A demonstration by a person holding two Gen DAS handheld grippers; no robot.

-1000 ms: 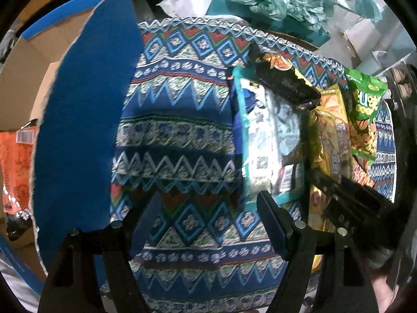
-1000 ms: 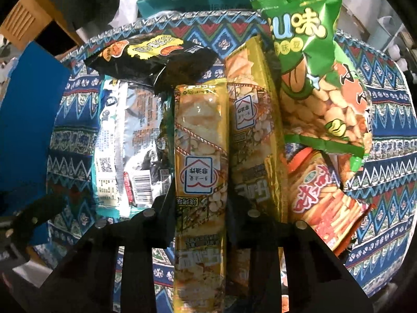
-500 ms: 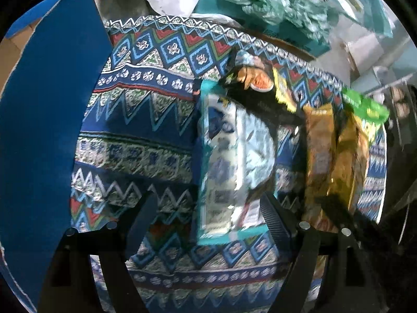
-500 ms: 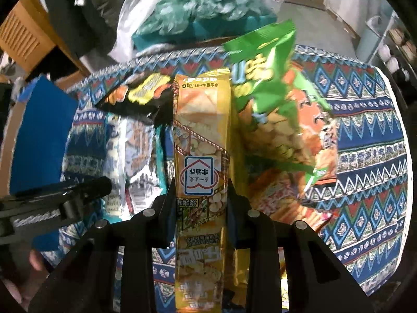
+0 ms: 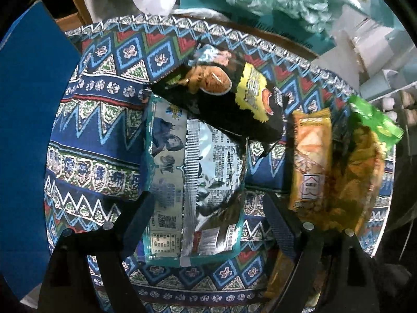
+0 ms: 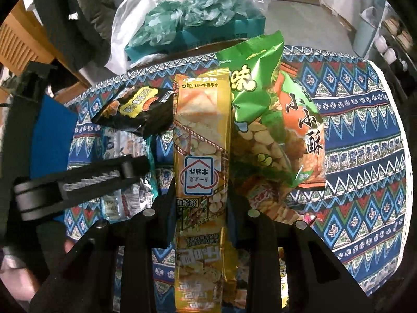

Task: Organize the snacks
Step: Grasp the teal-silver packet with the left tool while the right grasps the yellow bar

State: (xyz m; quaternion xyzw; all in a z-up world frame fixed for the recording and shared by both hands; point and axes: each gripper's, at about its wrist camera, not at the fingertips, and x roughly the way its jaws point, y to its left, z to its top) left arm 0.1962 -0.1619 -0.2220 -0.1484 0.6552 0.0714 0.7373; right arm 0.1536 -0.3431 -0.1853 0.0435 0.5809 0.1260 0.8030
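Our right gripper (image 6: 200, 195) pinches the long yellow foil cracker packet (image 6: 202, 140) above the patterned tablecloth (image 6: 365, 156), likely for sorting, while our left gripper (image 5: 206, 216) opens, straddling the flat silver-teal foil pouch (image 5: 192, 177).

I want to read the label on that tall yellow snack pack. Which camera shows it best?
The right wrist view: the yellow pack stands front and centre, clamped in the right gripper, print sharp. The left wrist view shows a similar yellow pack only off at the right edge, blurred and dim.
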